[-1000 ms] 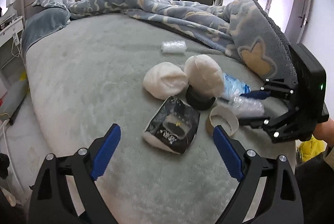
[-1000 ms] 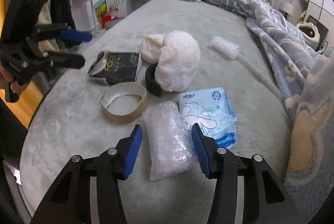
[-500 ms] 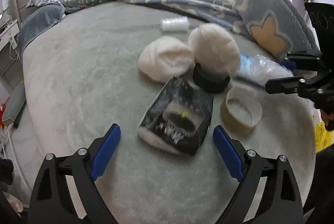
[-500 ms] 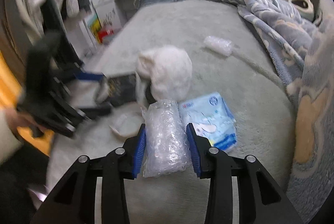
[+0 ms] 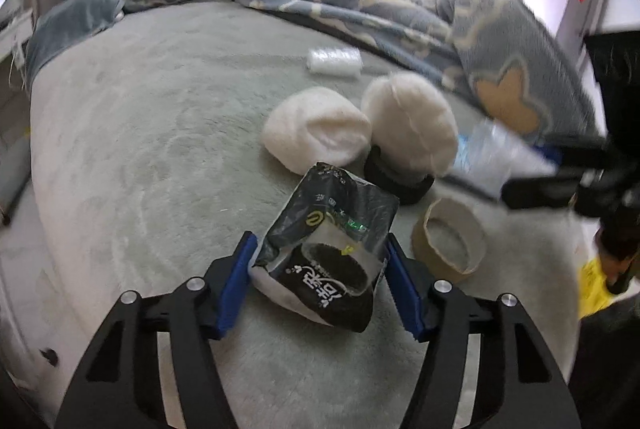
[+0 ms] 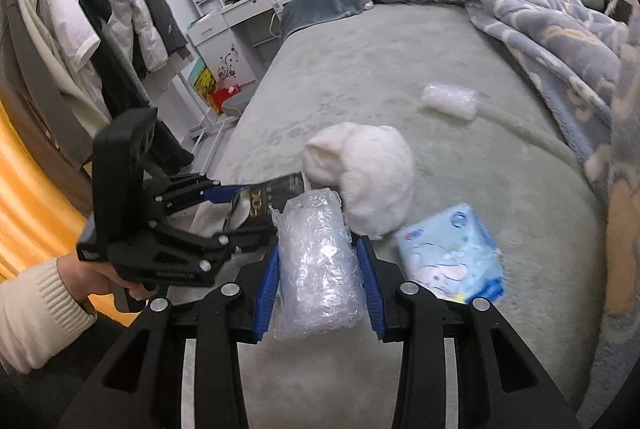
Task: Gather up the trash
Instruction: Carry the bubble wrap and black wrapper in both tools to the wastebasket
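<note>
On the grey-green plush bed [image 5: 140, 157]: 2 hand-held grippers, each w/ trash between its blue pads.

Left hand-held gripper [image 5: 320, 281] has just been closing; pads now touch both sides of a crinkled black snack bag [image 5: 328, 249] w/ white Chinese lettering. Only this view shows the cardboard tape ring [image 5: 450, 243] beside it. Right hand-held gripper [image 6: 318, 279] is clamped on a clear bubble-wrap roll [image 6: 318, 265]. Right view alone shows the whole light-blue cartoon tissue pack [image 6: 452, 257], text unreadable, & a 2nd wrap roll [image 6: 450, 101] farther up. Fluffy white earmuffs [image 6: 368, 173] lie between.
</note>
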### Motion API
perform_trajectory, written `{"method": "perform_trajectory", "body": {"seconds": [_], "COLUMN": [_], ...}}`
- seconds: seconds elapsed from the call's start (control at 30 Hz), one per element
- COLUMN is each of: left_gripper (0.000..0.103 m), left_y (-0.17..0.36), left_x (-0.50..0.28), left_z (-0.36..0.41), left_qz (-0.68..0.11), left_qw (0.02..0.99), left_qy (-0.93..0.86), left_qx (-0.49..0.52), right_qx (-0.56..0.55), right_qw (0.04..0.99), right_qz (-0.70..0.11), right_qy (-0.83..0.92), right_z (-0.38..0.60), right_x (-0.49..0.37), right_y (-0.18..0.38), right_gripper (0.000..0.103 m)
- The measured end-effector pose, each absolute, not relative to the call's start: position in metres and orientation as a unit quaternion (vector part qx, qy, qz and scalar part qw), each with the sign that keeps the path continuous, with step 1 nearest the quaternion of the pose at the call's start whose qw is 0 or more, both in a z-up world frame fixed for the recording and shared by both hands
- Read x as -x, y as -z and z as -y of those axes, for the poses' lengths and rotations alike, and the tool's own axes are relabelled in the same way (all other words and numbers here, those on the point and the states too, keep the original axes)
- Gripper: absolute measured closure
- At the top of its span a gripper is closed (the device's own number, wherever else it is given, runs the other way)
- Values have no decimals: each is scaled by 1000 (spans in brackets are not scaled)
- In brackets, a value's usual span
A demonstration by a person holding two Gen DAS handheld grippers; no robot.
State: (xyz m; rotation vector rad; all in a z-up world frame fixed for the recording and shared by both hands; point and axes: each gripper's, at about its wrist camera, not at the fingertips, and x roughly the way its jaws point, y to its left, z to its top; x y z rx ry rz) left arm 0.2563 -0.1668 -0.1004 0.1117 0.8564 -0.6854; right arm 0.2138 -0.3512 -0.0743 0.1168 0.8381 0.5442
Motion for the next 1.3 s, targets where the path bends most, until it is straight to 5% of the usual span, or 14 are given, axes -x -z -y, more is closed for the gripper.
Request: {"method": "perform_trajectory", "body": {"seconds": [0.43, 1.3], "left_gripper": [39, 38], "left_y": [79, 141], "left_x": [-231, -183], "left_z": [98, -14], "left_qz": [-430, -553], "left_qw": [857, 779], "left_qy": [271, 251], "left_qx": [-86, -152], "right_qx": [-31, 54], "right_qw": [873, 810], "right_qz": [-384, -432], "right_qy": [-298, -394], "right_z": [292, 112], "right_x": [-222, -239], "right_y": [60, 87], "right_gripper": [64, 64]}}
